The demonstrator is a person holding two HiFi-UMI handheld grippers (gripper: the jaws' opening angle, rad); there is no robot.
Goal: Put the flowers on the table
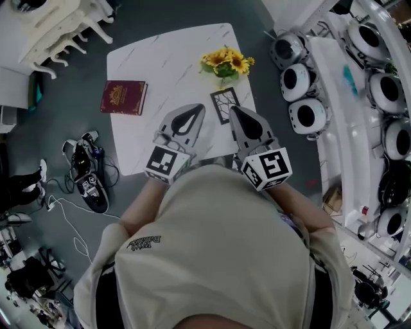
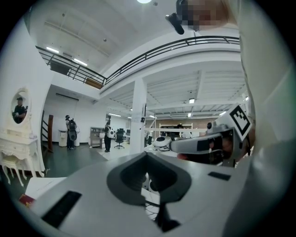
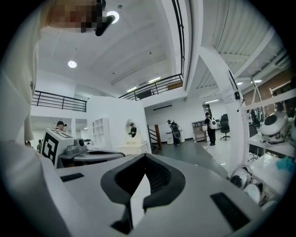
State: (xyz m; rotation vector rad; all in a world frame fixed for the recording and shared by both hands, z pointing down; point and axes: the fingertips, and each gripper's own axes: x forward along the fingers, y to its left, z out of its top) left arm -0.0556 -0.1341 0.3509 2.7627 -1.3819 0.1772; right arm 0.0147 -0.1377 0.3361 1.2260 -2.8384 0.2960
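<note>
Tangled cables (image 1: 87, 173) lie on the grey floor at the left. A red book (image 1: 123, 97) rests on the white table (image 1: 160, 58). The left gripper (image 1: 192, 114) and the right gripper (image 1: 239, 115) hover over the table's near edge, jaws closed and empty. Beyond them the flowers (image 1: 226, 63) sit on the table beside what may be a framed picture (image 1: 225, 105). White robot heads (image 1: 307, 115) line the right.

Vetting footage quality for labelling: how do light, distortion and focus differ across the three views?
Head view: dim but sharp, flowers and table clear. Left gripper view: heavy fisheye, dark corners, lamp glare at top, left gripper slightly soft. Right gripper view: same fisheye, bright ceiling lamps.
</note>
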